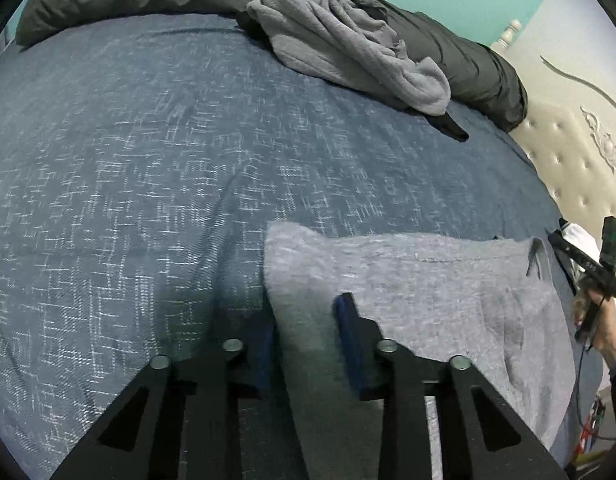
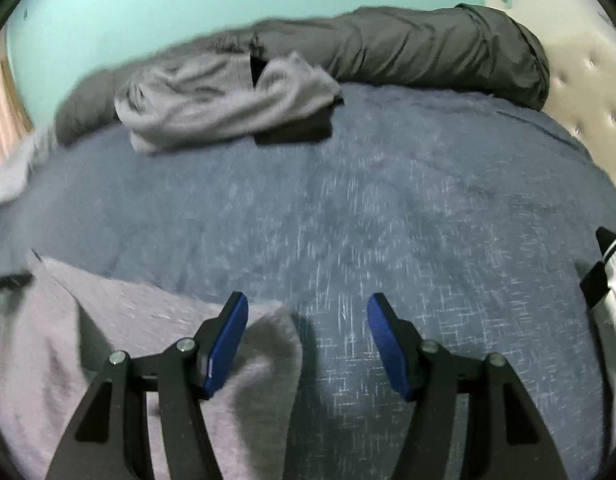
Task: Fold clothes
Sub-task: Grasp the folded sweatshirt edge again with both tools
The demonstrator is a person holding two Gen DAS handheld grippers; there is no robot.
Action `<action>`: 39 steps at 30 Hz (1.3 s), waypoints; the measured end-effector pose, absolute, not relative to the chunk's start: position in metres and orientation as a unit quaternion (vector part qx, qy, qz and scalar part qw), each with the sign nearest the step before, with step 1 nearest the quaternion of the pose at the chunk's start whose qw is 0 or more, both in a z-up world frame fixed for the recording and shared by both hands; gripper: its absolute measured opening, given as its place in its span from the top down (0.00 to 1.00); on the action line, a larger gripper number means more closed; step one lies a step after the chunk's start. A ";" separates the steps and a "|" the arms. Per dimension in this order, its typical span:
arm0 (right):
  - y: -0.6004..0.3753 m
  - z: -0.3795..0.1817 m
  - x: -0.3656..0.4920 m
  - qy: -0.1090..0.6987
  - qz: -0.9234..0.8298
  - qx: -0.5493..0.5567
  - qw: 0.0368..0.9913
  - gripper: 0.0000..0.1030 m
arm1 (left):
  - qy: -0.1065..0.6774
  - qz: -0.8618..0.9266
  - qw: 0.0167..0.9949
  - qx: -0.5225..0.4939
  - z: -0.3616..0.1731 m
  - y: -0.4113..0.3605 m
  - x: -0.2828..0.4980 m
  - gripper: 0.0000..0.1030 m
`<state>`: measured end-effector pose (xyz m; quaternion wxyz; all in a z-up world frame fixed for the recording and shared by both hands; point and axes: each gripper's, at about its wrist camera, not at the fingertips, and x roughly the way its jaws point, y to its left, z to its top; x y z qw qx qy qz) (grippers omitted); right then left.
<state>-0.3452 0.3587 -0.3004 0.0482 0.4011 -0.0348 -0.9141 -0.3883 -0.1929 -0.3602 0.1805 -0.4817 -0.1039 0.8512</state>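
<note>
The left gripper [image 1: 305, 344] points forward and slightly down over the bed, its black linkages fanning out from the bottom of the left wrist view. Its blue-padded fingers [image 1: 350, 336] stand a moderate way apart, with the near corner of a light grey garment [image 1: 428, 288] running between them; the left pad is mostly hidden behind the cloth edge, so I cannot tell whether the pads actually pinch the fabric. The garment lies spread toward three o'clock across the blue woven bedspread [image 1: 147, 184], a short line of stitching and a fold showing near its far edge.

At four o'clock in that view a hand [image 1: 604, 332] grips the handle of the other gripper [image 1: 588, 268], held side-on at the bed's edge, a green light on its upright part.

In the right wrist view the right gripper [image 2: 308, 332] is level and aimed across the bed, its blue pads [image 2: 227, 344] spread wide with nothing between them. The left pad hovers over the corner of the same grey garment [image 2: 127, 340], which fills the eight o'clock part; whether it touches is unclear. The right pad is above bare bedspread [image 2: 388, 208].

At the far side, toward twelve o'clock, a crumpled grey towel-like cloth [image 2: 219, 100] lies on a black item [image 2: 295, 132], against a long dark grey rolled blanket [image 2: 428, 48]. A tufted cream headboard [image 2: 580, 92] stands at two o'clock, before a turquoise wall [image 2: 187, 8]. A white and black garment [image 2: 612, 288] sits at three o'clock.
</note>
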 end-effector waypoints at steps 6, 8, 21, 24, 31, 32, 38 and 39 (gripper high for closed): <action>0.374 -0.316 -0.327 -0.019 -0.893 0.440 0.091 0.39 | -0.097 0.854 0.181 -0.478 -0.357 -0.190 -0.385 0.75; 0.374 -0.320 -0.327 -0.018 -0.893 0.441 0.086 0.39 | -0.087 0.855 0.181 -0.479 -0.355 -0.189 -0.384 0.74; 0.338 -0.330 -0.342 -0.004 -0.890 0.447 0.083 0.97 | -0.113 0.856 0.182 -0.470 -0.342 -0.204 -0.379 0.95; 0.350 -0.317 -0.339 -0.024 -0.901 0.427 0.066 0.98 | -0.146 0.861 0.175 -0.454 -0.333 -0.222 -0.371 0.97; 0.372 -0.317 -0.345 -0.077 -0.887 0.455 0.021 0.98 | -0.142 0.860 0.155 -0.464 -0.341 -0.227 -0.372 0.97; 0.369 -0.320 -0.347 -0.076 -0.883 0.463 0.016 0.98 | -0.132 0.862 0.155 -0.464 -0.340 -0.225 -0.372 0.95; 0.355 -0.323 -0.347 -0.052 -0.883 0.465 0.039 0.90 | -0.077 0.871 0.151 -0.460 -0.334 -0.209 -0.374 0.69; 0.351 -0.318 -0.345 -0.036 -0.889 0.454 0.050 0.87 | -0.068 0.873 0.150 -0.460 -0.333 -0.207 -0.375 0.69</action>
